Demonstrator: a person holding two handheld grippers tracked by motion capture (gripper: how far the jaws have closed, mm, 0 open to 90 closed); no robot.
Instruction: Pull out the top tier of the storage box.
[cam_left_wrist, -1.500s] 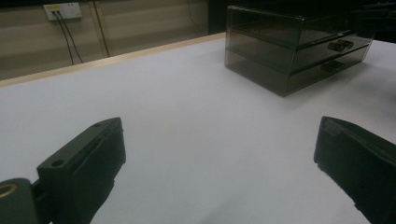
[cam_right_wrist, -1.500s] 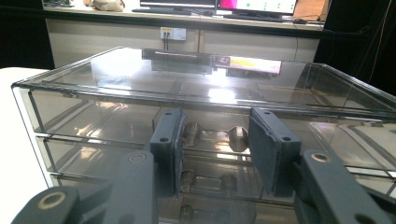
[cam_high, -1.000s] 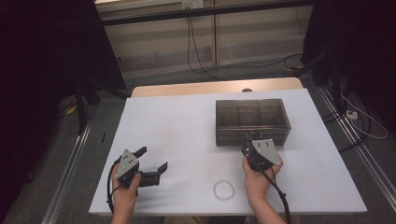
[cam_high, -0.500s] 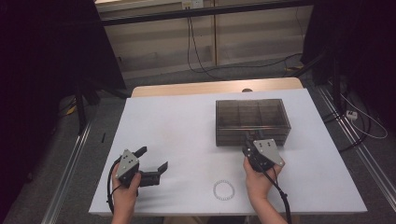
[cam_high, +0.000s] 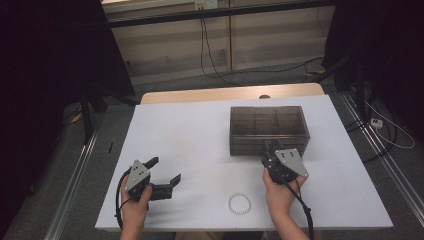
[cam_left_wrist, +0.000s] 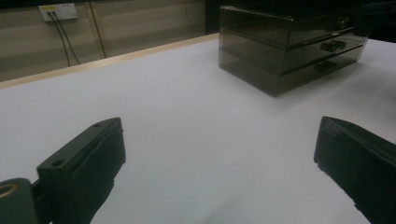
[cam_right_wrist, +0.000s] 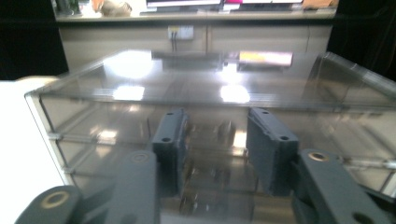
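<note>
A smoky clear drawer box (cam_high: 267, 127) stands on the right half of the white table (cam_high: 200, 135). My right gripper (cam_high: 270, 147) is at the box's front face, and its jaws have just been opening a little. In the right gripper view the drawer box (cam_right_wrist: 210, 88) is close ahead. A small drawer handle (cam_right_wrist: 227, 128) sits between the half-open jaws of the right gripper (cam_right_wrist: 217, 140), with gaps on both sides. My left gripper (cam_high: 164, 170) rests near the front left of the table. The left gripper (cam_left_wrist: 219, 158) is wide open over bare table, with the drawer box (cam_left_wrist: 289, 44) far off.
A small ring of pale beads (cam_high: 239, 203) lies on the table near the front edge, between the two hands. Cables (cam_high: 220, 55) run across the floor beyond the table's far edge. Metal rails (cam_high: 75, 175) flank the table on both sides.
</note>
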